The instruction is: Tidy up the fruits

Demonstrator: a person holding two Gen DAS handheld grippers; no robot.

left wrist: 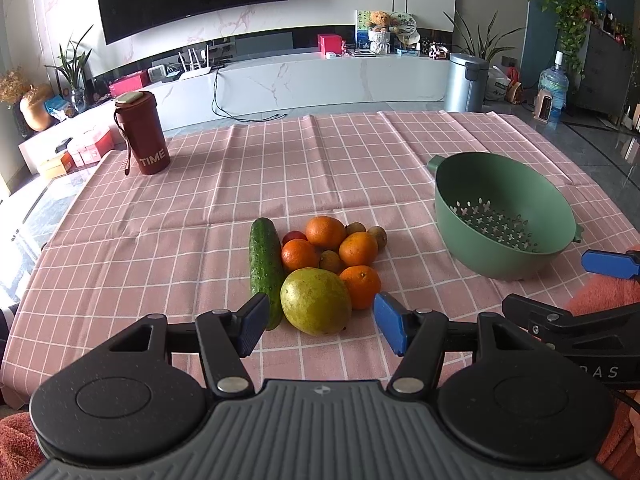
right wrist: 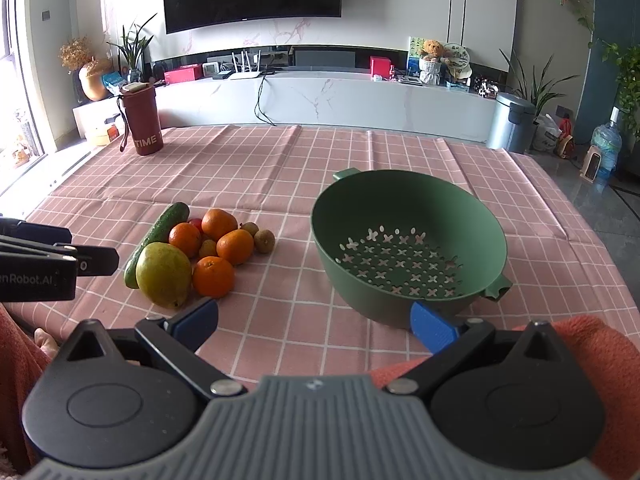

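Both claws hang spread and hold nothing: my left claw [left wrist: 320,322] just before the fruit pile, my right claw [right wrist: 316,322] nearer the green colander [right wrist: 404,240]. Nearest on the counter [left wrist: 160,240] lies one pear [left wrist: 315,300], then four oranges [left wrist: 325,232], one cucumber [left wrist: 265,268], one red cup [left wrist: 142,132] far off.

pink checked tablecloth [left wrist: 320,168] woven cloth, matt, creased; colander [right wrist: 404,216] green matt plastic, smooth; cucumber [left wrist: 265,264] bumpy glossy skin; oranges [left wrist: 325,232] pitted, slight sheen; mango [left wrist: 316,301] smooth, waxy; tumbler [left wrist: 145,136] matt red plastic; blue fingers [left wrist: 390,328] ribbed rubbery pads, black plastic arms
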